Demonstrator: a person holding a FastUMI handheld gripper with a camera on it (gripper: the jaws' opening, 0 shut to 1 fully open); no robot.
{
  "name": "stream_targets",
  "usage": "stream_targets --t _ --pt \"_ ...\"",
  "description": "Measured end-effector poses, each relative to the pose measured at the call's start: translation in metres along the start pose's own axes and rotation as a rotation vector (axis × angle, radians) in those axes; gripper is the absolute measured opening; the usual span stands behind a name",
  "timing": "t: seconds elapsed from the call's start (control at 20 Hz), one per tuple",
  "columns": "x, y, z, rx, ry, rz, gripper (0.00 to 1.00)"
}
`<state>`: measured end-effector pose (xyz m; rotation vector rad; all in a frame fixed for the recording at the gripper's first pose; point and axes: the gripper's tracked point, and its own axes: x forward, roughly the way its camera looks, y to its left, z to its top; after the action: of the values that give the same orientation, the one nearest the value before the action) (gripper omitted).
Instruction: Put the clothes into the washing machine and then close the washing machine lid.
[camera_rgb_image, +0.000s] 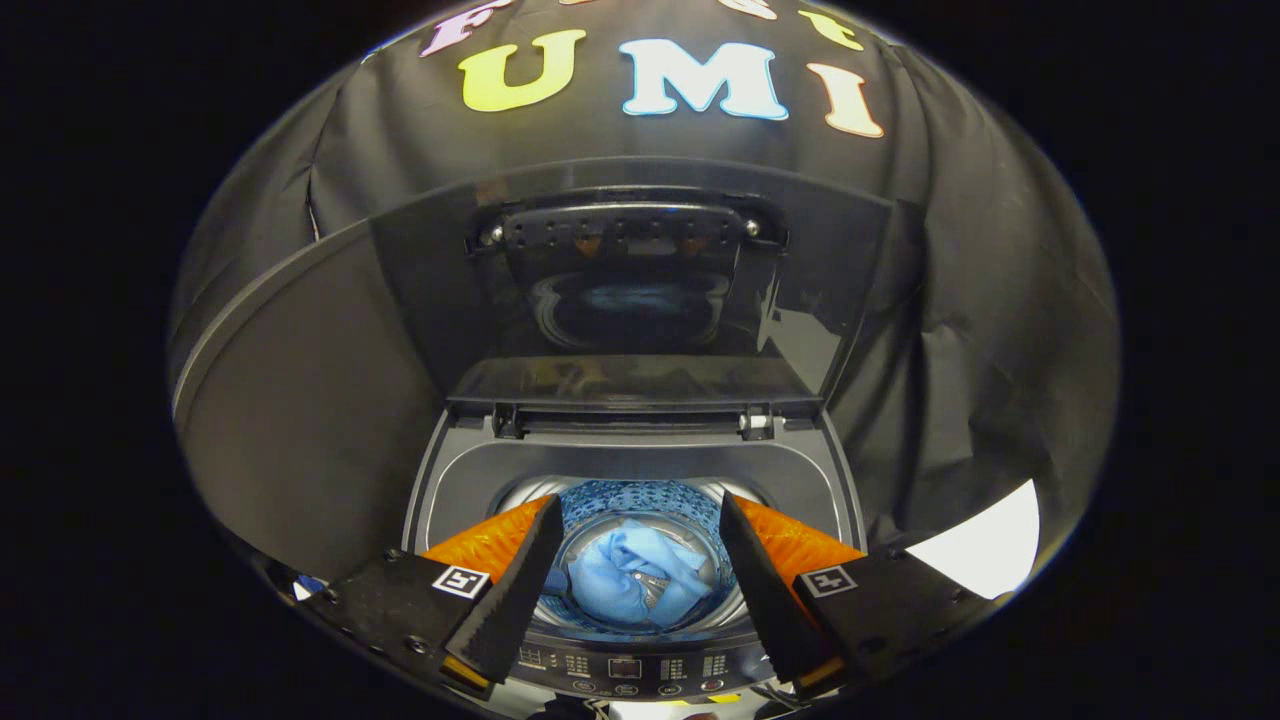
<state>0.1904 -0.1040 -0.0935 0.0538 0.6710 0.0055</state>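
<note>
The blue clothes (640, 585) lie crumpled at the bottom of the drum (645, 500) of the washing machine (440, 490), in the middle of the round opening. The drum wall above them has a pattern of small holes and looks bluish. The gripper (640, 580) hangs over the front edge of the machine, and its jaws stand wide open with nothing between them except the view down to the clothes; the two fingers do not touch the cloth or the rim. Just below the fingers, at the front edge of the machine, runs the control panel (625, 672) with a row of small buttons and a display.

Behind the drum, the lid (640, 290) stands upright, fully open, hinged at the back edge of the machine. Its dark glossy surface reflects the drum and the blue cloth. A handle piece (625, 230) with small holes sits near the top of the lid. Two hinge parts show at the back corners of the opening.

Around the machine hangs a black cloth wall (960, 330) with folds. To the right of the machine, near the right finger, a bright white patch (985, 545) shows.
</note>
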Motion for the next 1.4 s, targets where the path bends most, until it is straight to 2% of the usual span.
stream_targets --t 0.3,0.85,1.05,1.4 --pt "-0.024 0.004 0.026 -0.01 -0.07 0.024 0.97" --pt "-0.061 0.016 0.108 -0.016 -0.292 0.042 0.97" --pt "-0.064 0.021 0.135 -0.013 -0.391 0.037 0.97" --pt "-0.054 0.023 0.179 0.009 -0.487 0.038 0.96"
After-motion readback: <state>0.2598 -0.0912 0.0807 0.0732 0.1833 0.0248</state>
